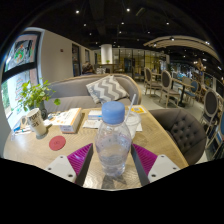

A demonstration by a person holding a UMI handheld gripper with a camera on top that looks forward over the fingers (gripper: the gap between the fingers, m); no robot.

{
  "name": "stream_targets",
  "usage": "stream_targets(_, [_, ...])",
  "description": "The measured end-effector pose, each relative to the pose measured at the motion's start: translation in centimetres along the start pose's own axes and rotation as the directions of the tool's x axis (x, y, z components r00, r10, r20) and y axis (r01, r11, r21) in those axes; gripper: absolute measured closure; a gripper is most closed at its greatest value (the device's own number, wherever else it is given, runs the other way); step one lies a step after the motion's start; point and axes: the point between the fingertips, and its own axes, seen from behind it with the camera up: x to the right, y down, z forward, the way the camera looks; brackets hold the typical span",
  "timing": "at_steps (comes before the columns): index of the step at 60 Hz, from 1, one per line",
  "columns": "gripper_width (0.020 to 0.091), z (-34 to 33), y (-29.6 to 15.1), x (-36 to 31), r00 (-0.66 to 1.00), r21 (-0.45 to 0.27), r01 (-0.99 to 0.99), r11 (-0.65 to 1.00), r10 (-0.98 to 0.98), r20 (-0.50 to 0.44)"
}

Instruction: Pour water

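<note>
A clear plastic water bottle (112, 145) with a blue cap stands upright between my fingers, above a wooden table (35, 150). My gripper (112, 162) has its magenta pads (80, 155) pressed against the bottle's lower body on both sides. A white cup (133, 123) stands on the table just beyond the bottle, partly hidden behind it.
A red coaster (57, 143) lies left of the fingers. Further left stand a white mug (38, 121) and a potted plant (33, 95). Books or papers (70, 119) lie beyond. A grey sofa with a zigzag cushion (107, 89) backs the table; chairs (168, 88) stand at right.
</note>
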Motion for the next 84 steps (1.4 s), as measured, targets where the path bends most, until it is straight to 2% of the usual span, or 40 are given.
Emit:
stream_targets(5, [0.0549, 0.9, -0.4, 0.3, 1.0, 0.023, 0.013, 1.0, -0.013, -0.013])
stream_targets(8, [0.0567, 1.1, -0.5, 0.3, 1.0, 0.034, 0.008, 0.999, -0.007, -0.02])
stream_targets(15, [0.0681, 1.1, -0.6, 0.6, 1.0, 0.047, 0.004, 0.999, -0.003, -0.025])
stream_targets(19, [0.0715, 1.2, -0.7, 0.4, 0.999, 0.05, 0.023, 0.998, -0.022, -0.029])
stream_targets(24, [0.0718, 1.3, -0.6, 0.2, 0.999, 0.043, 0.038, 0.998, -0.036, -0.032])
stream_targets(25, [0.0747, 1.4, -0.7, 0.2, 0.999, 0.043, 0.041, 0.998, -0.04, -0.031])
stream_targets(36, [0.0747, 1.4, -1.2, 0.0, 0.995, 0.036, 0.073, 0.997, -0.07, -0.07])
stream_targets(43, [0.0748, 1.0, -3.1, -0.1, 0.987, 0.035, 0.106, 0.994, -0.101, -0.123])
stream_targets(57, [0.0746, -0.3, -11.8, -3.0, 0.911, 0.052, 0.322, 0.945, -0.294, -0.288])
stream_targets(64, [0.0746, 0.3, -16.8, -7.3, 0.809, 0.038, 0.503, 0.863, -0.455, -0.372])
stream_targets(73, [0.0746, 1.7, -20.9, -14.2, 0.602, -0.046, 0.726, 0.686, -0.667, -0.439])
stream_targets(84, [0.0748, 5.1, -21.9, -22.4, 0.221, -0.189, 0.926, 0.328, -0.874, -0.433])
